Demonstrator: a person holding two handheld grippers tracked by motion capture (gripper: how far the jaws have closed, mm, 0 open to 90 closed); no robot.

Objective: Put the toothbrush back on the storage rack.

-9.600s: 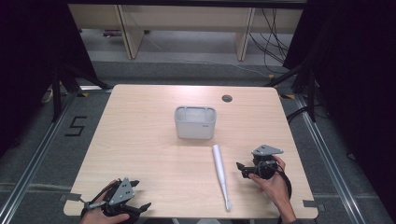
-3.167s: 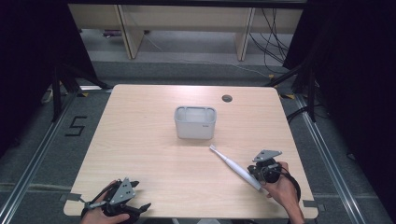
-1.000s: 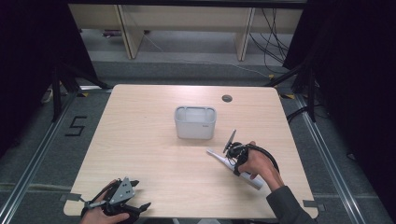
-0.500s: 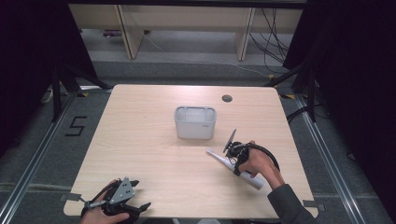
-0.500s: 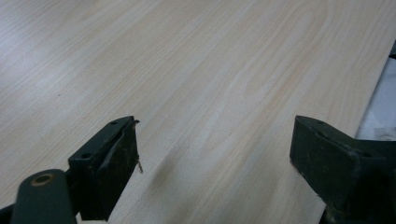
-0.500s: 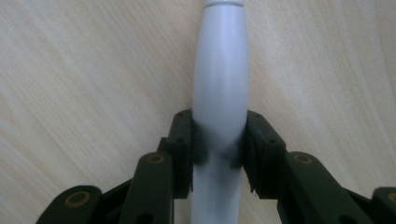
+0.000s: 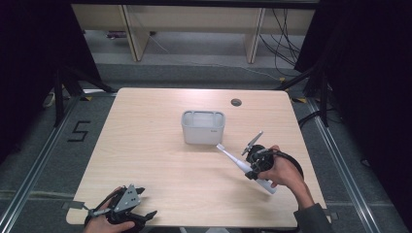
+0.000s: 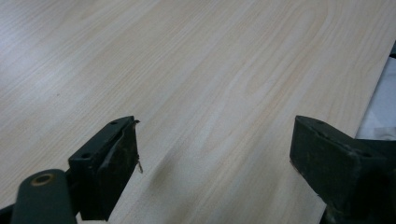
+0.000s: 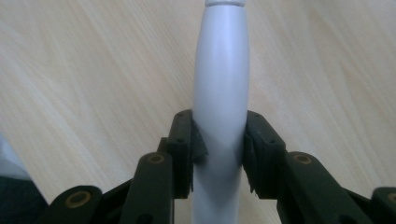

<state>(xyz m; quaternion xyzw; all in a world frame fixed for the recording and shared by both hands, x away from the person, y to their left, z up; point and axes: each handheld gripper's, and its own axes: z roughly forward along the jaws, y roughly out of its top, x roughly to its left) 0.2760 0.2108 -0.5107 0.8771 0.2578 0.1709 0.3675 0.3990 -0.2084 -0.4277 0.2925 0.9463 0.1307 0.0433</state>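
Right gripper (image 7: 252, 162) is clamped on the electric toothbrush (image 7: 241, 166), brush tip aimed far-left toward the white bin (image 7: 203, 127) just beyond. Left gripper (image 7: 127, 213), jaws apart, waits at the near bench (image 7: 145, 141) edge.

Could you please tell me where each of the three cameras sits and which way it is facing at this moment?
High view: above the person's side, looking forward and down on the table; both forearms enter from below.
Left gripper view: on the left hand-held gripper, looking along its open jaws at bare wood.
Right gripper view: on the right hand-held gripper, looking along jaws clamped on the electric toothbrush.
Shared: the high view shows the toothbrush in the right hand-held gripper, near the white container.
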